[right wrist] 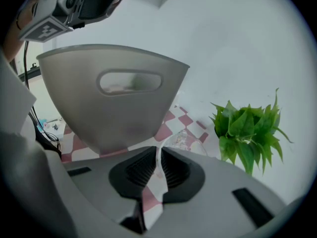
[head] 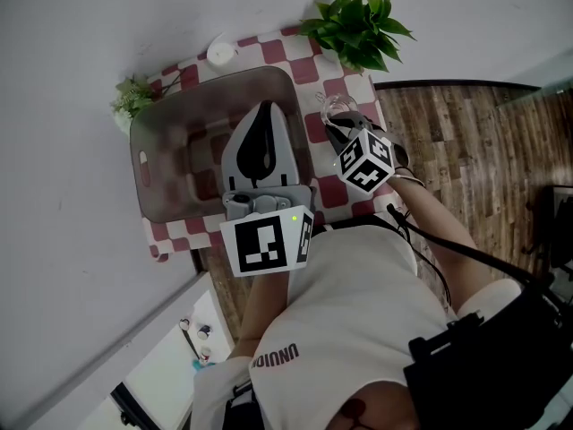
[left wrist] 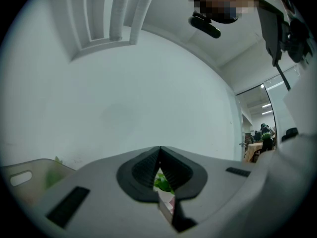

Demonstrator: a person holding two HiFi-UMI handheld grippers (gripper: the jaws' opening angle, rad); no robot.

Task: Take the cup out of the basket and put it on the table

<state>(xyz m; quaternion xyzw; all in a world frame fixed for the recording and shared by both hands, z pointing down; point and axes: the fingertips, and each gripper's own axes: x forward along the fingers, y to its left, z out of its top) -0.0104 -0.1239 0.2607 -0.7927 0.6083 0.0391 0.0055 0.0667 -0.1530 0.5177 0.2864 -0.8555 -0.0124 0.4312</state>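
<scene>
Right claw [right wrist: 158, 157] grips clear glass cup [right wrist: 185, 140] by its wall, just right of grey plastic basket [right wrist: 114, 118]; checkered desk [right wrist: 189, 121] below, I'd lower. Left claw [left wrist: 159, 155] closed, empty.

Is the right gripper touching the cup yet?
Touching. The right gripper view shows the right gripper shut on the cup, its clear wall pinched between the fingers.

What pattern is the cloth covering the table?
Red-and-white checks on the tablecloth. The head view shows it best, around the basket.
</scene>
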